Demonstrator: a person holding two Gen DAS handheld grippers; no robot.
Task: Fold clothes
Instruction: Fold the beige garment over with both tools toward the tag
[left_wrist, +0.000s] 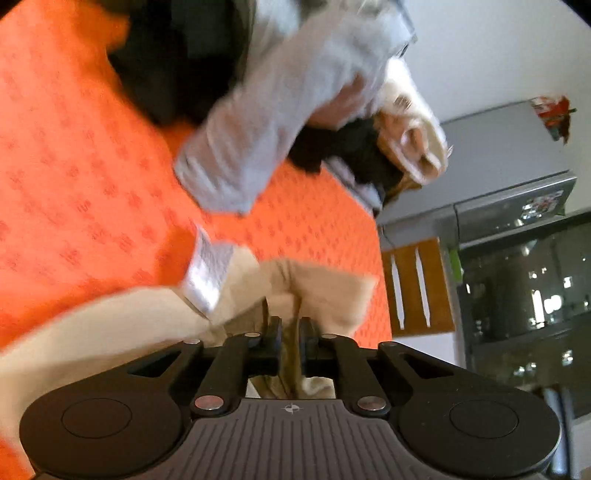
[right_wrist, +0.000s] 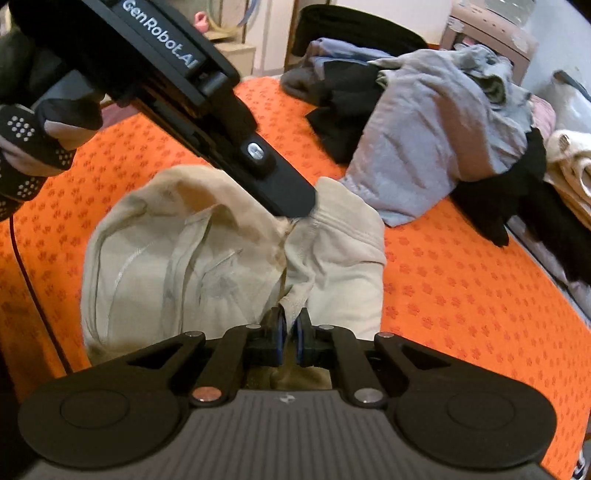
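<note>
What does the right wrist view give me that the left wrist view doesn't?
Only the right wrist view: the left gripper from outside, pinching the beige garment; the gloved hand holding it; a pink plastic stool.

Only the left wrist view: a grey cabinet, a wooden chair back.

Both: the beige garment, the orange bedspread, the grey garment on the unfolded pile, and each camera's own jaws shut on beige fabric.

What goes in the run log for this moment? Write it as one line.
step: fold in progress | left gripper: shut on beige garment | right gripper: shut on beige garment | surface: orange bedspread | waiting: clothes pile
</note>
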